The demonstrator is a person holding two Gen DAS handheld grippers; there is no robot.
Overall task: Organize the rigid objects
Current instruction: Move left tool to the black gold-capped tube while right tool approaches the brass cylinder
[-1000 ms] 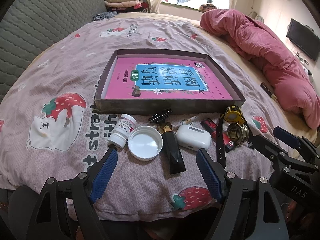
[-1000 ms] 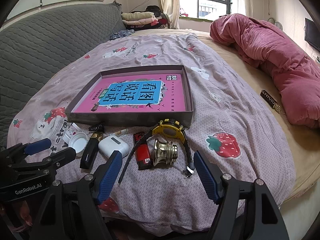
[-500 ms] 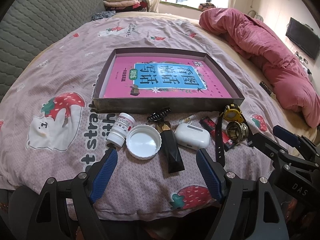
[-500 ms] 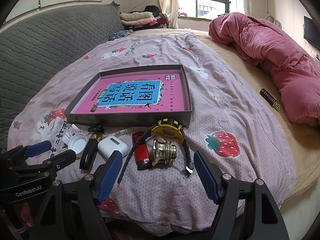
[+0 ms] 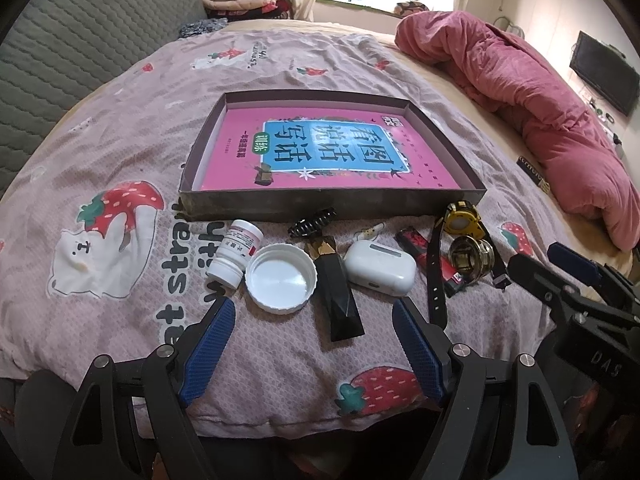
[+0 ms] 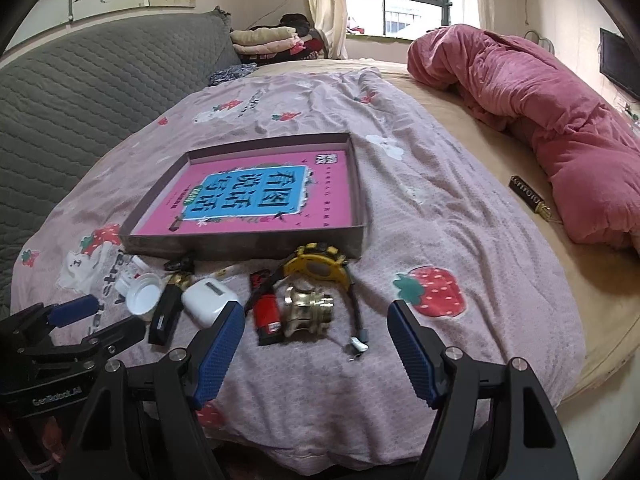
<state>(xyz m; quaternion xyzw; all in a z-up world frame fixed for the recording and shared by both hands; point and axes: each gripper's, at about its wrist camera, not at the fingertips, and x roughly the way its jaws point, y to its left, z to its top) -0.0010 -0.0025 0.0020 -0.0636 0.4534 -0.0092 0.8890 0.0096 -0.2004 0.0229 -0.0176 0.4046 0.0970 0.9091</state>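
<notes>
Both tools gape wide and empty: left tool (image 5: 312, 322), right tool (image 6: 316, 326). The small rigid things lie in a row on the bed, just near of the shallow grey cardboard tray (image 5: 332, 204). Best to take the round white plastic lid (image 5: 281, 278) by its rim. Only the right view shows the brass spool (image 6: 306, 307) side-on.

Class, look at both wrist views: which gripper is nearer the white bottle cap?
Left. The left gripper hovers open just in front of the white bottle cap; the right gripper sits farther right, facing the brass fitting.
</notes>
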